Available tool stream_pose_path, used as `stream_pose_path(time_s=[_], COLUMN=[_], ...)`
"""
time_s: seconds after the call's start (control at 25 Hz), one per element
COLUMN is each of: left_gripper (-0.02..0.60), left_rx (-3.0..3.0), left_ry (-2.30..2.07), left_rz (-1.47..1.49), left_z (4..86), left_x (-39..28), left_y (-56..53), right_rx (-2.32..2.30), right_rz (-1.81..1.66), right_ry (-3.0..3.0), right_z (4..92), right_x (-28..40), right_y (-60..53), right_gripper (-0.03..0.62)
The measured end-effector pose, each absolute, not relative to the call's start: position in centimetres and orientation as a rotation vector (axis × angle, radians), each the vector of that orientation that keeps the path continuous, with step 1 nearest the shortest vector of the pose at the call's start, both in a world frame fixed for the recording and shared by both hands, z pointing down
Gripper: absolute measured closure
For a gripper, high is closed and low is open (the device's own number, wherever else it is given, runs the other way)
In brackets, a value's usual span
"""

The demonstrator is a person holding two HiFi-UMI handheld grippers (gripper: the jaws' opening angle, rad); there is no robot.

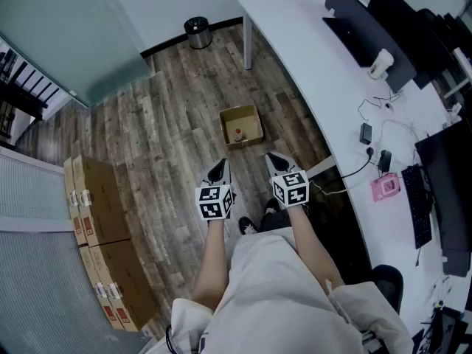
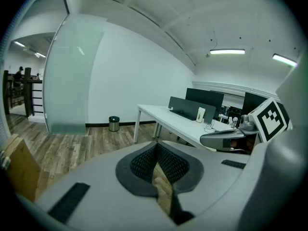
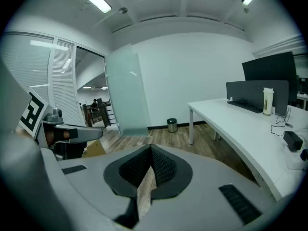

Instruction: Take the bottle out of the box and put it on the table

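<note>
Tiny bottle (image 1: pixel 237 133) in box (image 1: pixel 251 122), details unreadable; monitor (image 1: pixel 446 190) cut by right edge.

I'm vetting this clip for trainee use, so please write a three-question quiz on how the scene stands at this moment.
1. True or false: the bottle is inside the open box.
2. What does the right hand-held gripper hold? A) the bottle B) a cable C) nothing
3. In the head view, on which side of the box is the white table?

Key: 1 true; 2 C, its jaws are together with nothing between them; 3 the right side.
</note>
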State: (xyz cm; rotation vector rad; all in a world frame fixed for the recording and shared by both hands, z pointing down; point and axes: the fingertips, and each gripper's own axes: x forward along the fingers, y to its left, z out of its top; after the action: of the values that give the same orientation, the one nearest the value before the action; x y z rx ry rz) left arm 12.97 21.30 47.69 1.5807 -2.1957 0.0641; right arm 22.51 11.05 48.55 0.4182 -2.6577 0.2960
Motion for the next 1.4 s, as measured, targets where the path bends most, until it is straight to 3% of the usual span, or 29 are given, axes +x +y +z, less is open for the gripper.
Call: stream_pose_path(time_s=[0.6, 1.4], left_gripper=[0.569, 0.569], left_rx=[1.599, 1.534], left_ry=[-2.161, -2.228], left_rz=[0.028, 0.062], left_z=[48.5, 48.1], left_x=[11.9, -1.7], left_y=[23.2, 16.2], right_rx=[0.387, 0.230], right_rz=[0.268, 0.413], right_ry=[-2.670, -2.673], right_z=[49.4, 50.8], right_x=[20.3, 6.2], right_y=[12.8, 5.6], right_gripper=[0.556, 0.556])
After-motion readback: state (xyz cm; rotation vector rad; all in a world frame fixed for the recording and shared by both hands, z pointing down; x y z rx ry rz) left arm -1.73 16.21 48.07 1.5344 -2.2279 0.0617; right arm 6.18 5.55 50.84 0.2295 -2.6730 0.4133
